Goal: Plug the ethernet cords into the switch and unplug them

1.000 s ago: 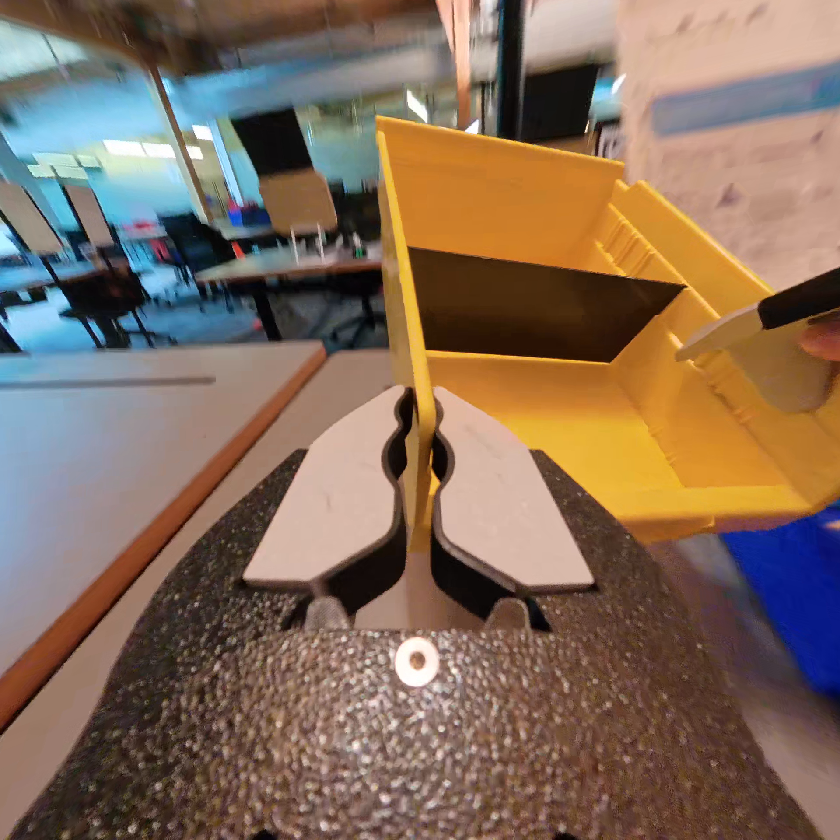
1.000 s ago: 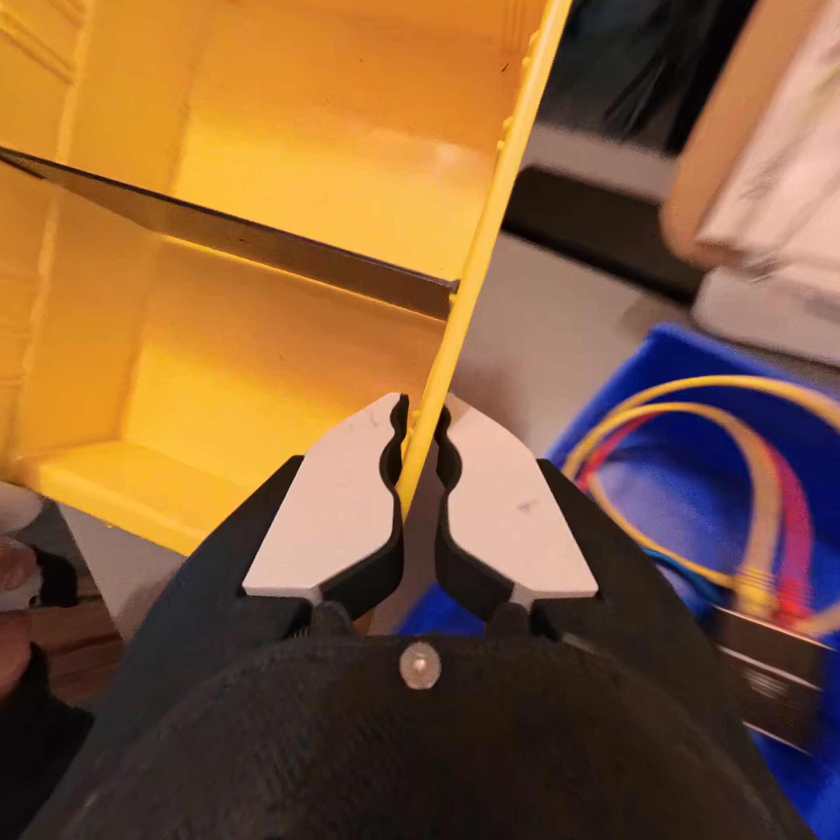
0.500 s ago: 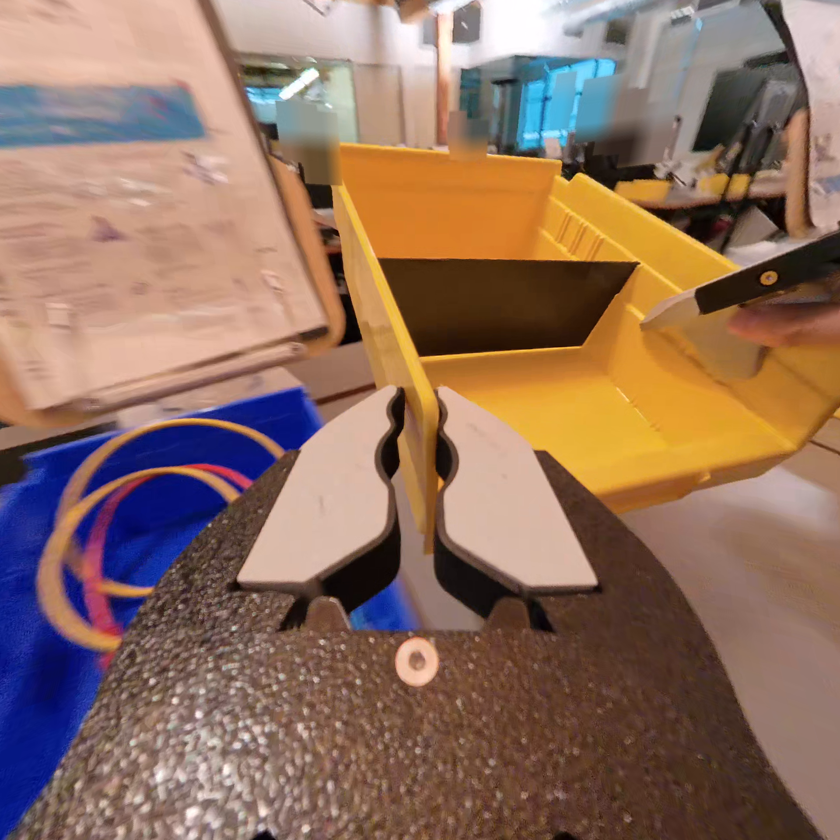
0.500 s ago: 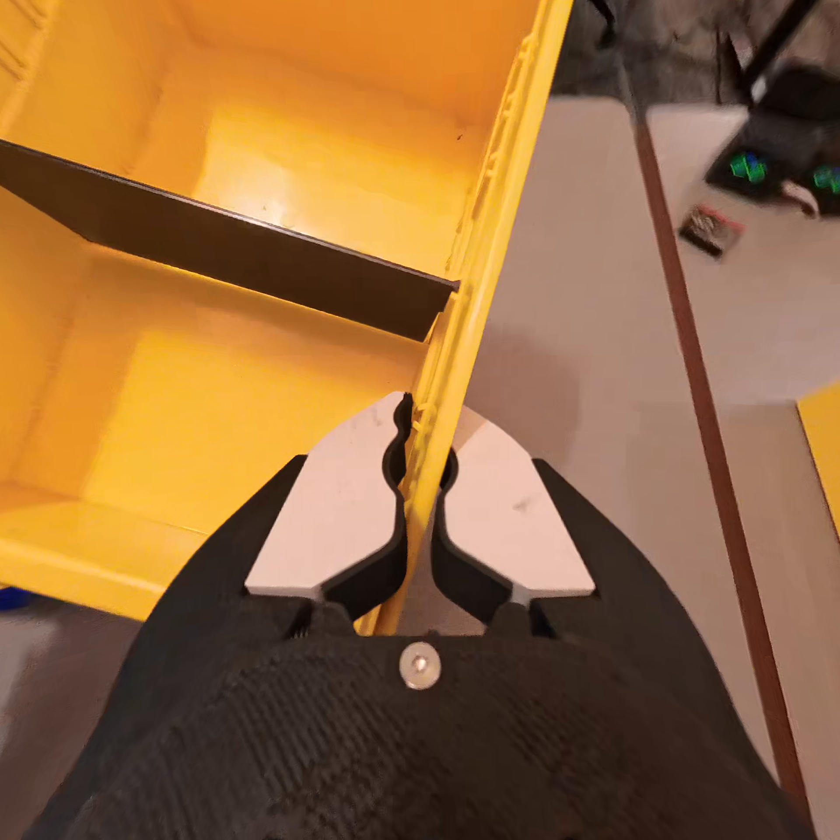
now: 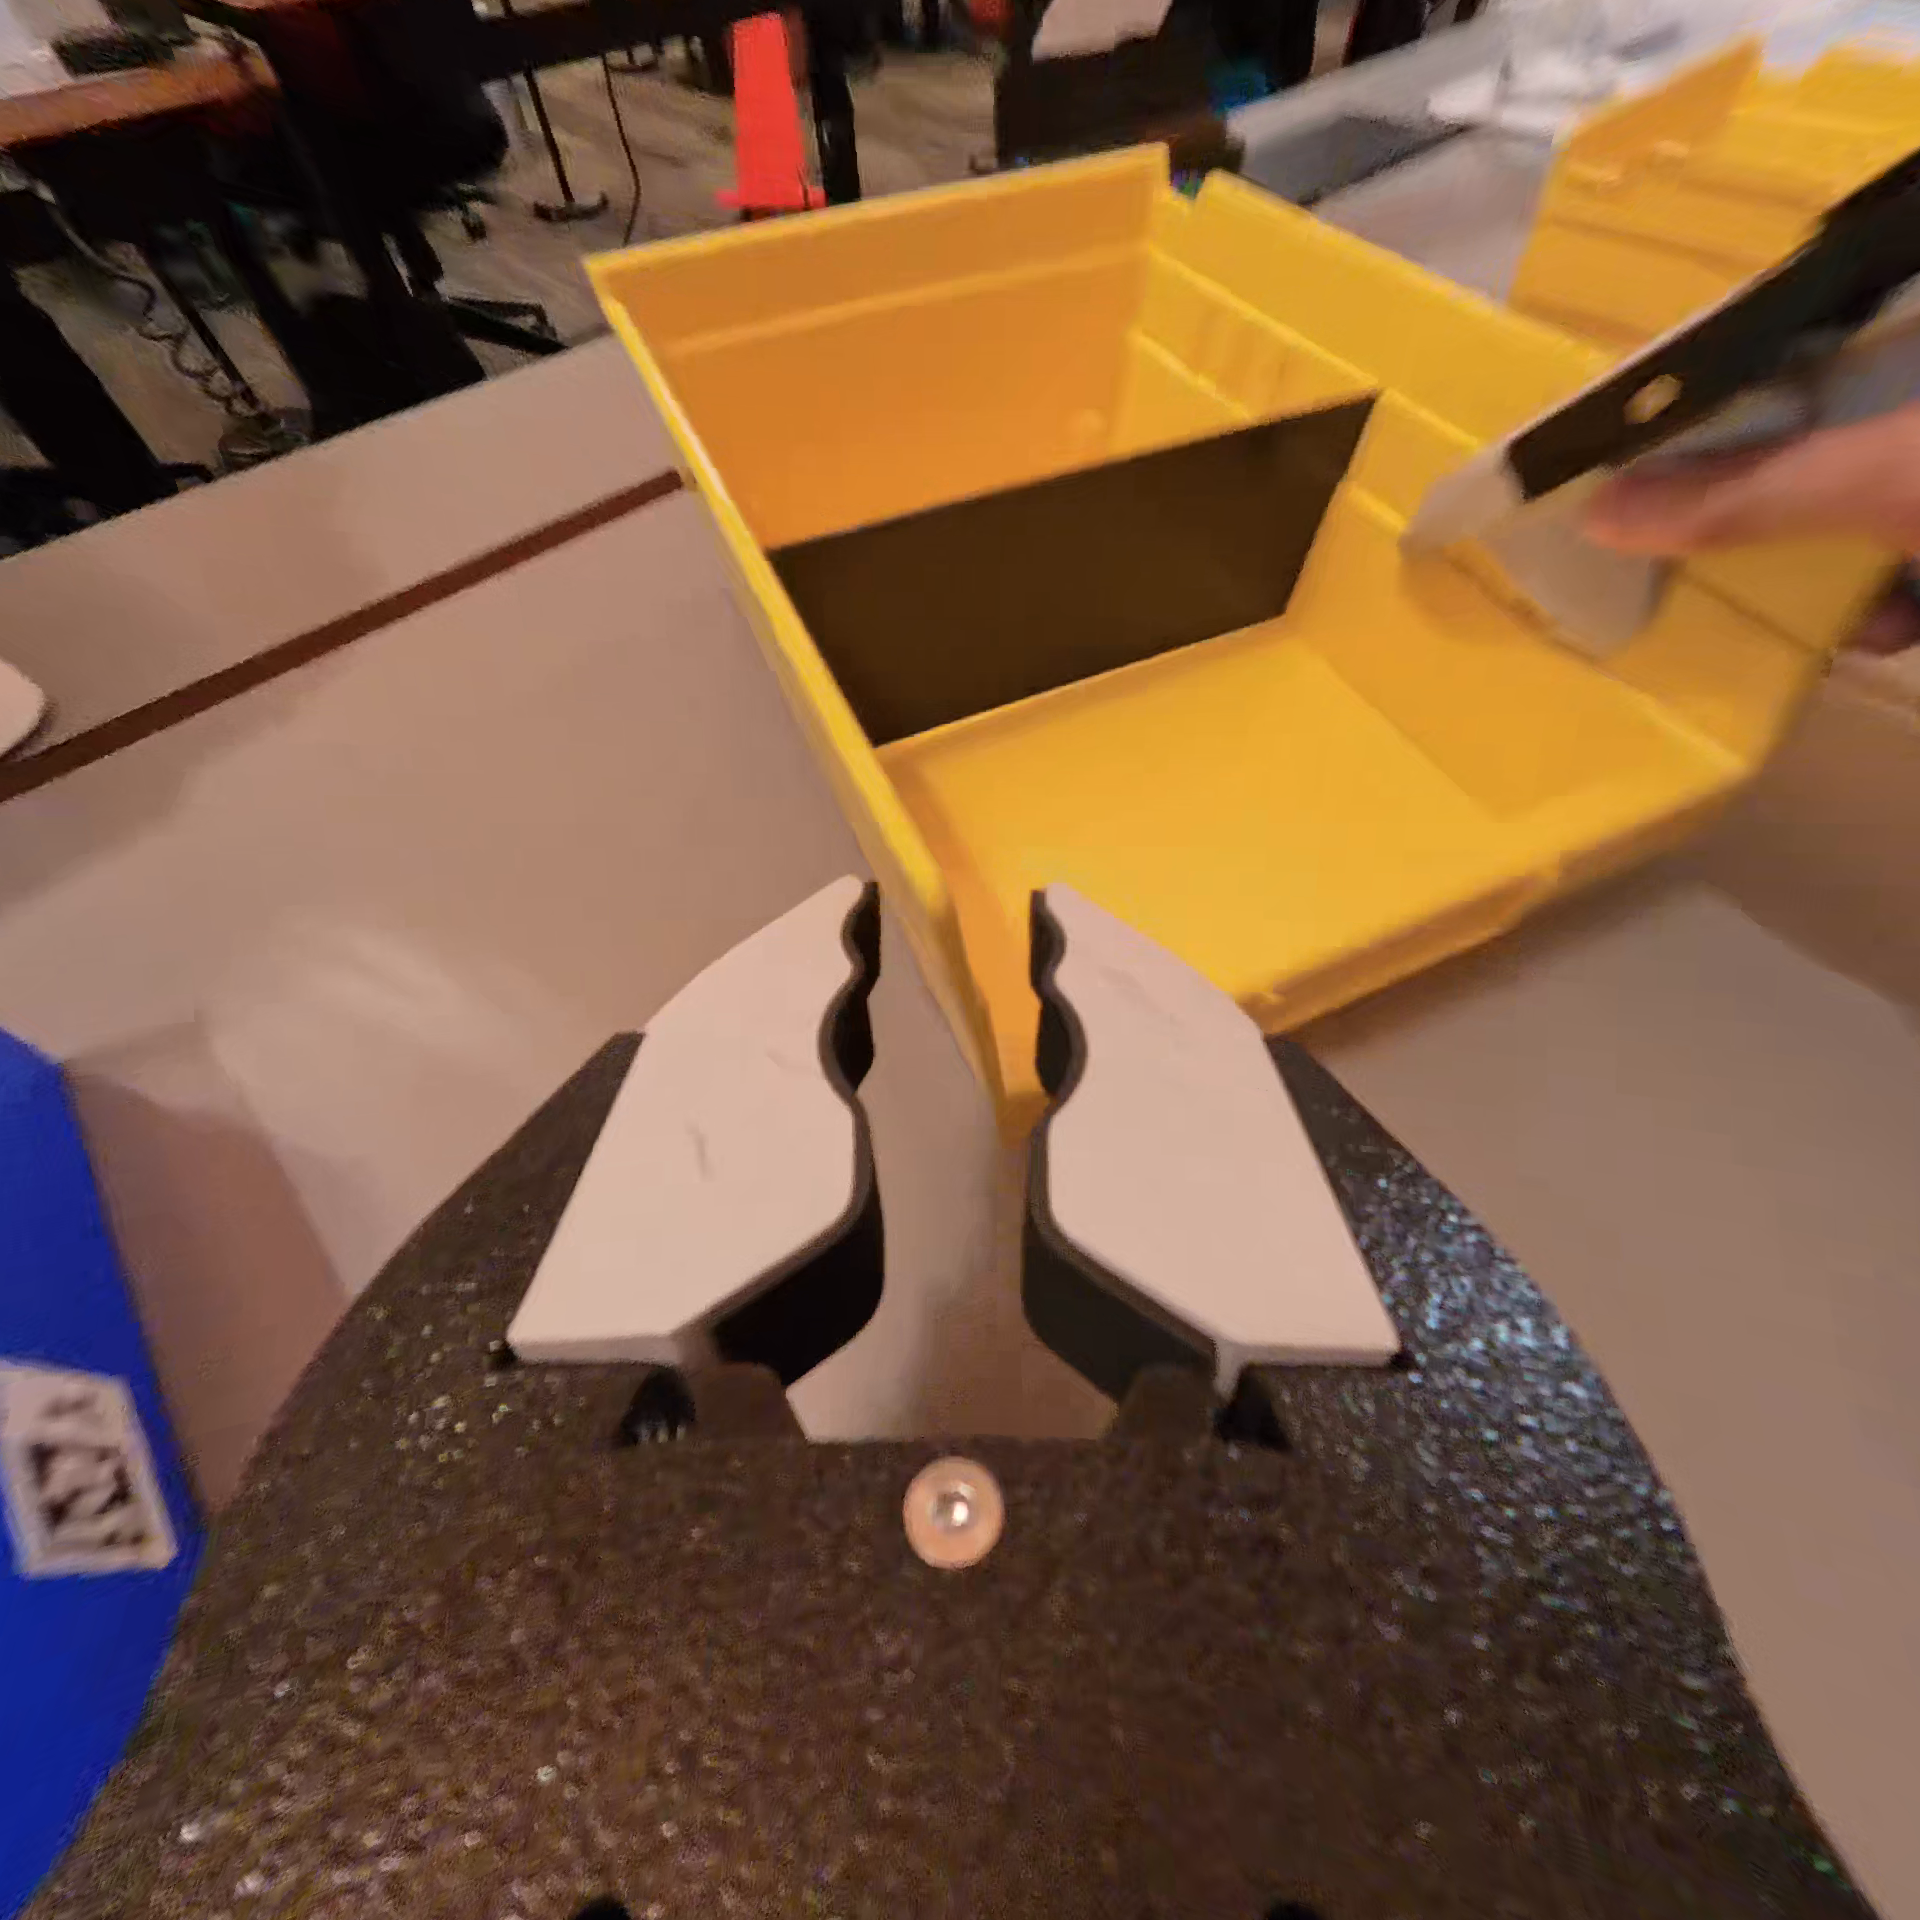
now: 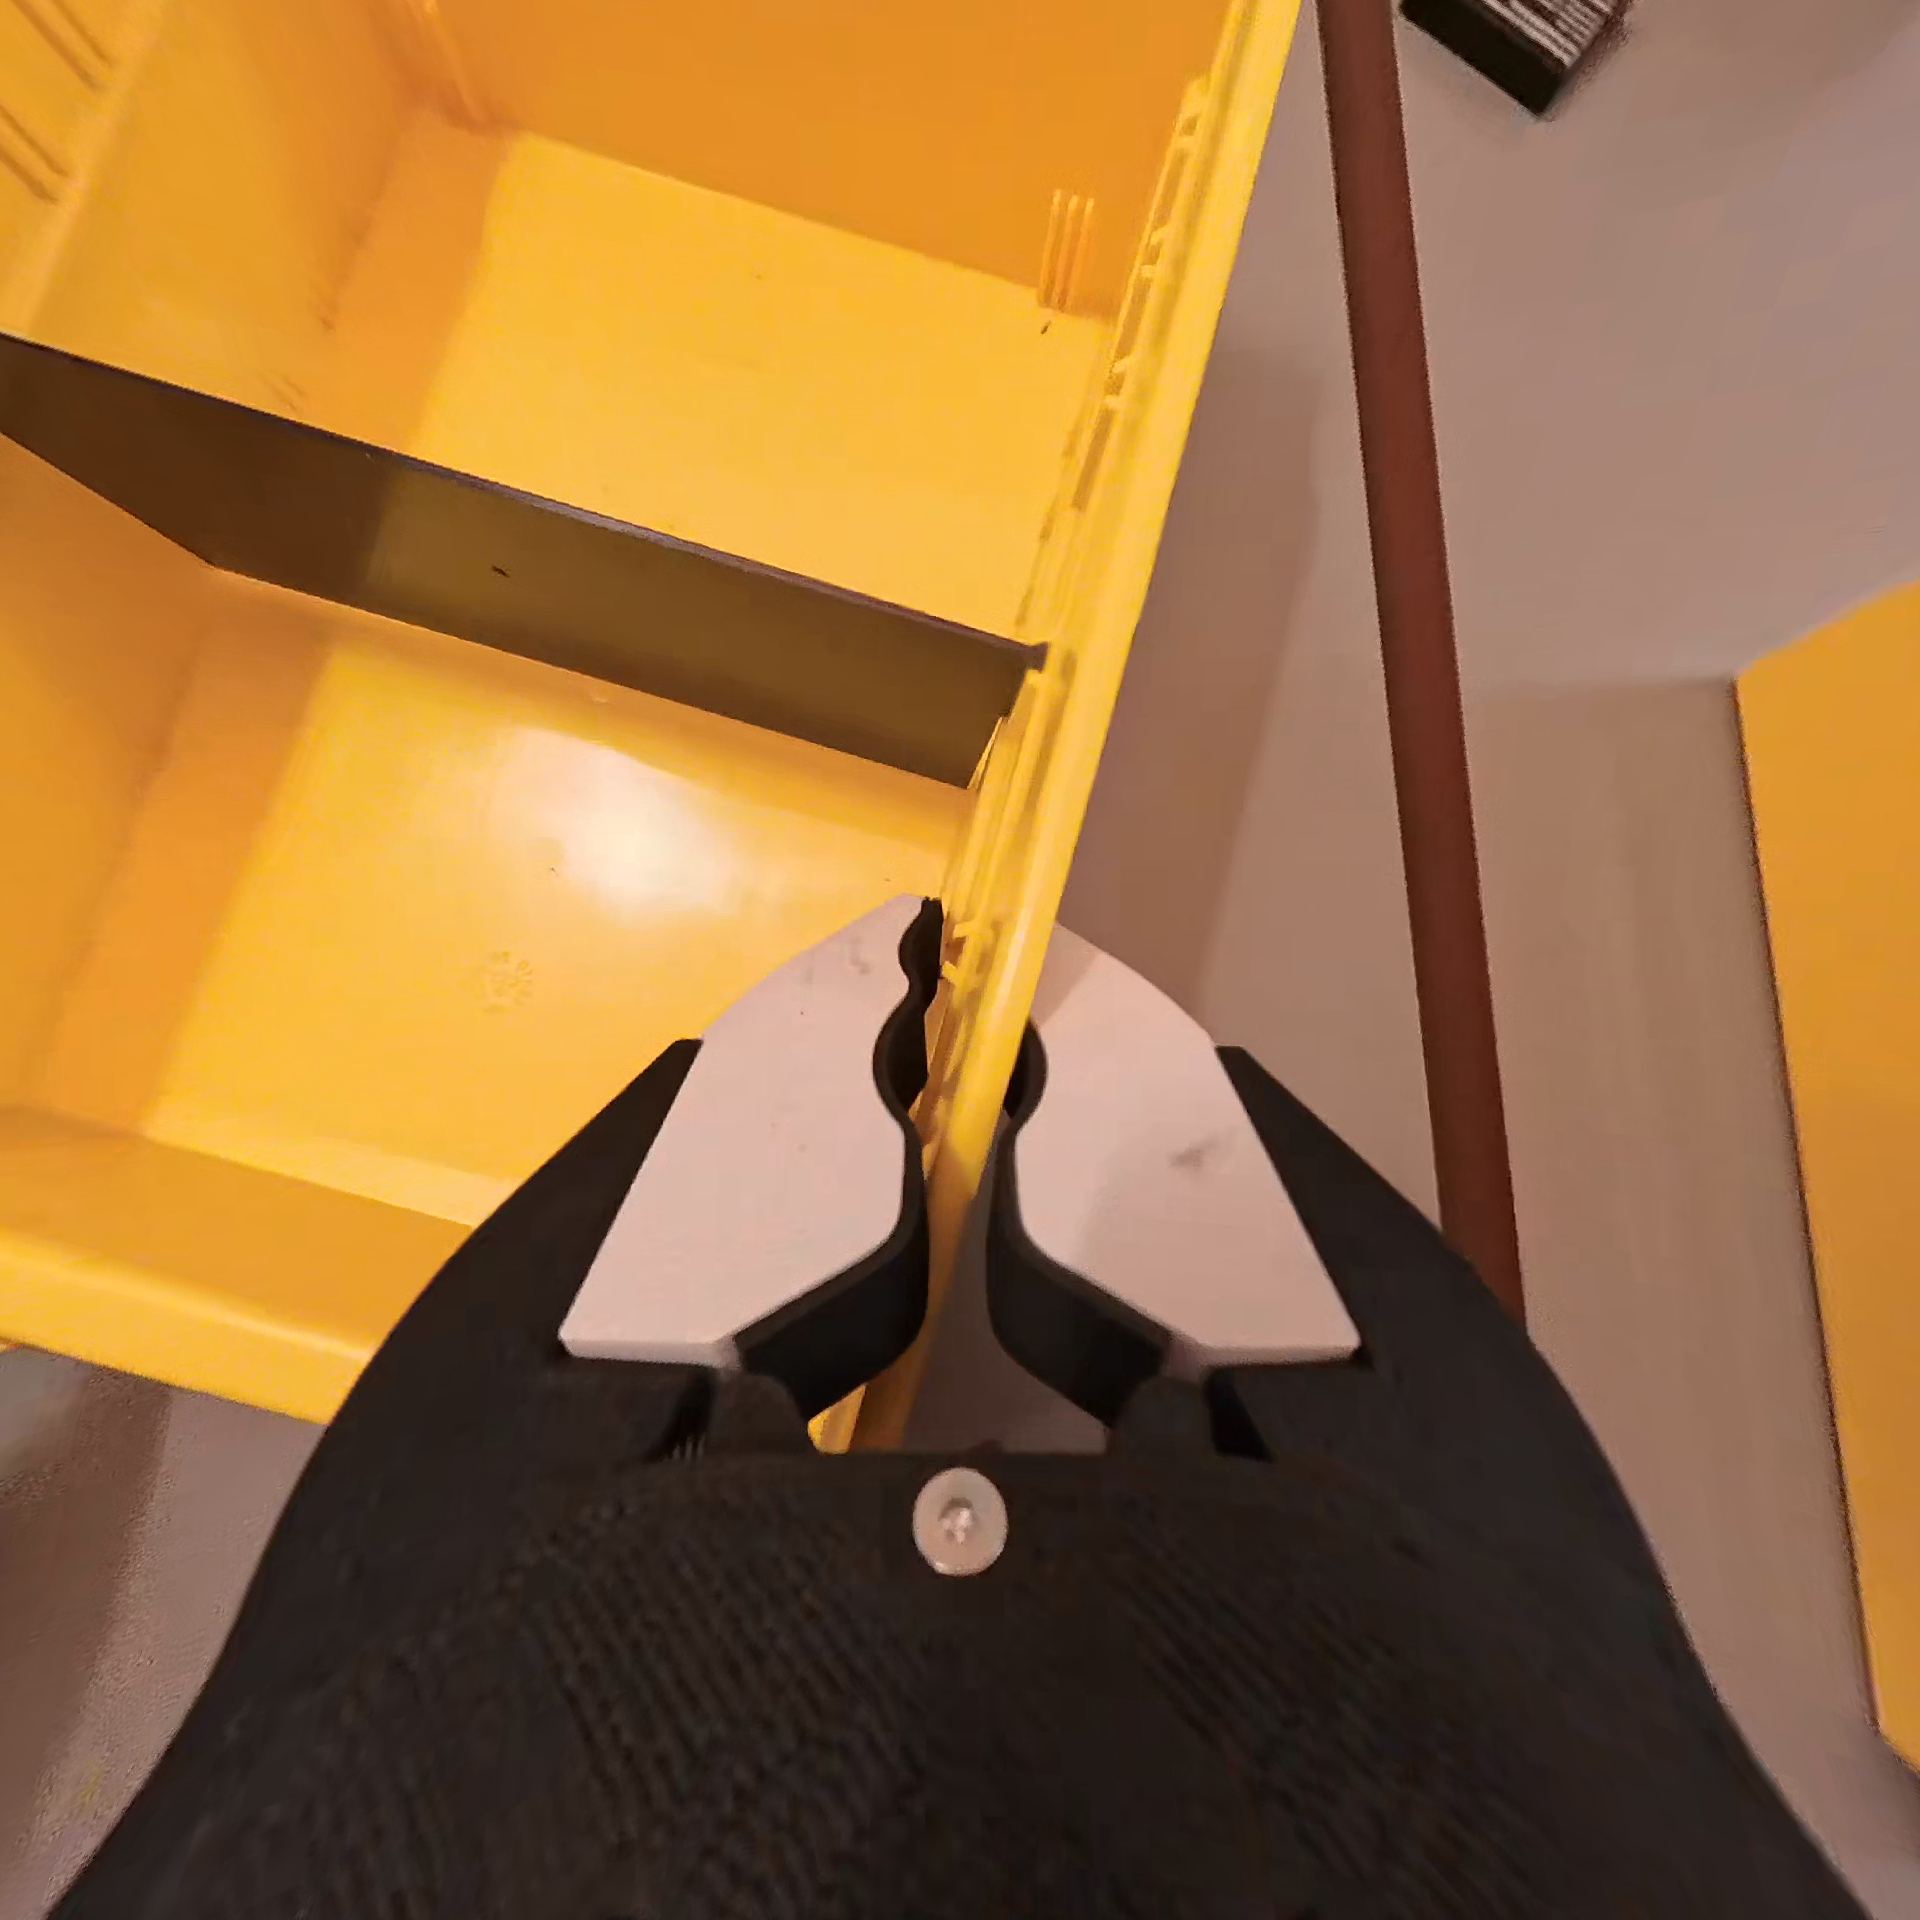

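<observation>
An empty yellow bin (image 5: 883, 416) with a black divider (image 5: 1049, 582) rests on the grey table. My left gripper (image 5: 951, 904) is open, its jaws apart on either side of the bin's near left wall. My right gripper (image 6: 987, 925) is shut on the bin's right wall (image 6: 1143, 416), near its front corner. It also shows in the left wrist view (image 5: 1538, 561) with a person's hand on it. The bin's floor (image 6: 520, 883) and divider (image 6: 623, 582) fill the right wrist view. No ethernet cords or switch are in view.
A blue bin (image 5: 62, 1351) with a white tag stands at the near left. A second yellow bin (image 5: 1683, 177) stands to the right, its edge also in the right wrist view (image 6: 1839, 935). A brown table seam (image 6: 1403, 623) runs beside the bin. An orange cone (image 5: 769, 114) and desks stand beyond.
Both grippers swung the yellow bin away from the blue bin with the cords and down onto the table. My left gripper has opened off the wall; my right stays shut on it.
</observation>
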Tool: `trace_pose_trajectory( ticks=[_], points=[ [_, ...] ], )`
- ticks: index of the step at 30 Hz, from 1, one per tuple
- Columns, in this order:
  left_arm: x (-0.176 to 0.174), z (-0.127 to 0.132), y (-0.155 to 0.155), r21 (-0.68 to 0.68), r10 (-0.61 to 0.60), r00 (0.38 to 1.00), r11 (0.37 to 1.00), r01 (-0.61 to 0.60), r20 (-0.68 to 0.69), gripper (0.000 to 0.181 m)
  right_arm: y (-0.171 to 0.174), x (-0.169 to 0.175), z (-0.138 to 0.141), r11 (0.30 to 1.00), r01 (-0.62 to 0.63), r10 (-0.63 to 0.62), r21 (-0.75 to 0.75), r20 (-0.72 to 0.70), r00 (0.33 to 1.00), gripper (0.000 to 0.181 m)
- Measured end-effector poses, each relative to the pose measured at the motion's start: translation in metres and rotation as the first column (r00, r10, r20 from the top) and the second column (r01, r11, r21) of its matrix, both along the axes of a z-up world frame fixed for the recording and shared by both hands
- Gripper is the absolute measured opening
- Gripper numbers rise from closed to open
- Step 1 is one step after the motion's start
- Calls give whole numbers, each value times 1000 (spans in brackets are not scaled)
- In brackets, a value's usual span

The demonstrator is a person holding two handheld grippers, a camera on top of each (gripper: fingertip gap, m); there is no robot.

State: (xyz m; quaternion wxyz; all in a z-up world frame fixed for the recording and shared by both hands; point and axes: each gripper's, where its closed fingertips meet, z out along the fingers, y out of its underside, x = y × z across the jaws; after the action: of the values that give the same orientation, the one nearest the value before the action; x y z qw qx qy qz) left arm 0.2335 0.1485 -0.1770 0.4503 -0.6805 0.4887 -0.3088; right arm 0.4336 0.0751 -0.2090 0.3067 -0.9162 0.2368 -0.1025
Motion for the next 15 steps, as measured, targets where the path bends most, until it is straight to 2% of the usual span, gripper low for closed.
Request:
trace_pose_trajectory(
  ticks=[1, 3, 5, 6, 7, 9, 11, 13, 15],
  points=[
    [-12, 20, -1, -27, 7, 997, 1000, -6, 72, 28, 7, 5, 0, 1000, -7, 7, 12, -10, 1000, 5],
    [-46, 67, -11, -54, -65, 976, 996, 78, 208, 36, 19, 17, 0, 1000, -23, 23, 3, 1, 1000, 6],
    [-95, 95, -1, 9, -92, 978, 996, 92, 187, 45, 31, 29, 1, 999, -48, 48, 8, 24, 999, 7],
    [-124, 100, 19, 67, -48, 990, 997, 39, 133, 49, 34, 33, 2, 998, -57, 57, 9, 30, 998, 8],
    [-157, 101, 47, 128, 47, 996, 990, -57, 79, 52, 35, 36, 6, 998, -65, 65, -2, 61, 996, 17],
    [-227, 91, 106, 196, 259, 966, 948, -252, -14, 59, 28, 45, 30, 999, -36, 37, -6, 196, 980, 50],
    [-285, 63, 149, 170, 394, 915, 911, -375, -91, 62, 19, 37, 66, 999, -17, 2, 44, 316, 949, 62],
    [-322, 18, 168, 70, 428, 873, 903, -424, -234, 68, 15, 10, 97, 990, -3, -49, 142, 360, 932, 62],
    [-338, -21, 172, -12, 398, 853, 904, -427, -337, 65, 36, -45, 116, 946, -139, 40, 293, 322, 946, 69]
  ],
)
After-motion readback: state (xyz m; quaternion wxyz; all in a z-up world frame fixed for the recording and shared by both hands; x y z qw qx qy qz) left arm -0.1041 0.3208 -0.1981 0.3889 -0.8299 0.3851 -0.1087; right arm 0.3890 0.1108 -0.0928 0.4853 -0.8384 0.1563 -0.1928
